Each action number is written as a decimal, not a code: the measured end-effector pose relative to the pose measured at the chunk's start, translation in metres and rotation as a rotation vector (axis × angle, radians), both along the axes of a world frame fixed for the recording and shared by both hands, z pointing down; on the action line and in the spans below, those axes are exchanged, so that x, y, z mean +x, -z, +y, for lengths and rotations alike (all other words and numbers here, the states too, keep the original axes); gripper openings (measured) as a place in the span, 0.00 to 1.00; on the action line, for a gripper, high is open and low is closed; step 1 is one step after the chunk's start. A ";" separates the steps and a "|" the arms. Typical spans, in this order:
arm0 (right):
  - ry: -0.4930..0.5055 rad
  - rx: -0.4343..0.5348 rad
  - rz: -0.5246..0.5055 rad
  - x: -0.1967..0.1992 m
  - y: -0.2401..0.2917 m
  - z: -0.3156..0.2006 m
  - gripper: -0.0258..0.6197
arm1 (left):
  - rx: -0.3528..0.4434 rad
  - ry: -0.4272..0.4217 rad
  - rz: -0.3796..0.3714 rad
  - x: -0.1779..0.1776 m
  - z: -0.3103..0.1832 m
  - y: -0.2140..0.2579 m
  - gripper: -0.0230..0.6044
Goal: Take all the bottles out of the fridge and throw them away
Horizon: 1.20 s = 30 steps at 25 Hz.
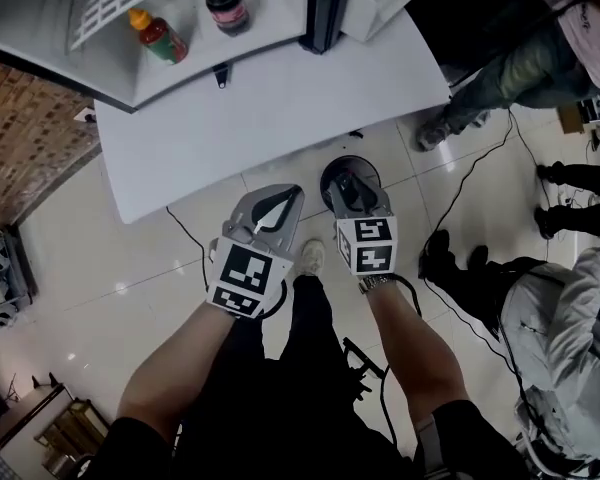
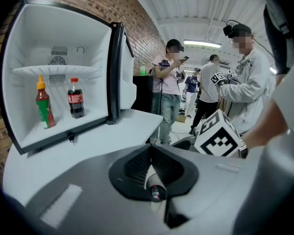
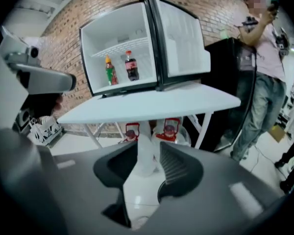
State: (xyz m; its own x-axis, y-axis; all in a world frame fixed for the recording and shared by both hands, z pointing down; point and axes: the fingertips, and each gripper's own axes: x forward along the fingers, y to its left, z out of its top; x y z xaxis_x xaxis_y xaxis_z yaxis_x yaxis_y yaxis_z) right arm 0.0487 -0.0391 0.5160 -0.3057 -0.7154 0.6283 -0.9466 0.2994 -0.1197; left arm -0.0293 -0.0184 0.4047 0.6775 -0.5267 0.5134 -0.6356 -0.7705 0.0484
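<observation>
Two bottles stand in the open fridge (image 1: 40,38): a red sauce bottle (image 1: 158,36) (image 2: 44,106) (image 3: 109,71) with a yellow cap, and to its right a dark cola bottle (image 1: 226,3) (image 2: 76,99) (image 3: 132,66) with a red cap. Both grippers hang in front of the table, well short of the fridge. My left gripper (image 1: 280,200) (image 2: 149,148) has its fingertips together, with nothing in them. My right gripper (image 1: 352,183) (image 3: 148,151) stands partly open above a round black bin (image 1: 332,171), and only white floor shows through its gap.
The fridge rests on a white table (image 1: 280,108) (image 3: 152,106), its door (image 3: 181,38) swung open to the right. Two water jugs (image 3: 171,129) sit under the table. Several people (image 1: 520,58) stand at the right, and cables (image 1: 480,168) trail over the tiled floor.
</observation>
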 end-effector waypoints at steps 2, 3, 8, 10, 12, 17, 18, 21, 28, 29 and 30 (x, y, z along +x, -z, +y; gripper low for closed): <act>0.018 0.038 -0.002 -0.006 0.026 -0.006 0.26 | 0.026 0.022 0.008 -0.007 -0.003 0.015 0.04; 0.030 0.061 -0.002 -0.010 0.038 -0.011 0.26 | 0.042 0.035 0.013 -0.010 -0.006 0.023 0.04; 0.090 0.144 0.005 -0.031 0.092 -0.027 0.26 | 0.098 0.089 0.029 -0.029 -0.013 0.059 0.04; 0.113 0.168 0.004 -0.041 0.108 -0.032 0.27 | 0.114 0.113 0.031 -0.039 -0.014 0.069 0.04; 0.137 0.190 0.002 -0.051 0.123 -0.036 0.27 | 0.131 0.138 0.031 -0.048 -0.014 0.080 0.04; 0.199 0.240 -0.008 -0.079 0.154 -0.048 0.29 | 0.172 0.201 0.027 -0.070 -0.014 0.104 0.04; 0.215 0.249 -0.009 -0.086 0.159 -0.052 0.29 | 0.181 0.215 0.025 -0.074 -0.015 0.108 0.04; 0.256 0.273 -0.010 -0.100 0.171 -0.061 0.29 | 0.204 0.254 0.022 -0.084 -0.017 0.117 0.04; 0.322 0.307 -0.002 -0.122 0.190 -0.073 0.34 | 0.233 0.350 0.027 -0.102 -0.014 0.128 0.04; 0.324 0.308 -0.001 -0.124 0.191 -0.076 0.34 | 0.236 0.359 0.028 -0.104 -0.014 0.129 0.04; 0.324 0.308 0.000 -0.125 0.191 -0.079 0.35 | 0.238 0.366 0.027 -0.107 -0.014 0.129 0.04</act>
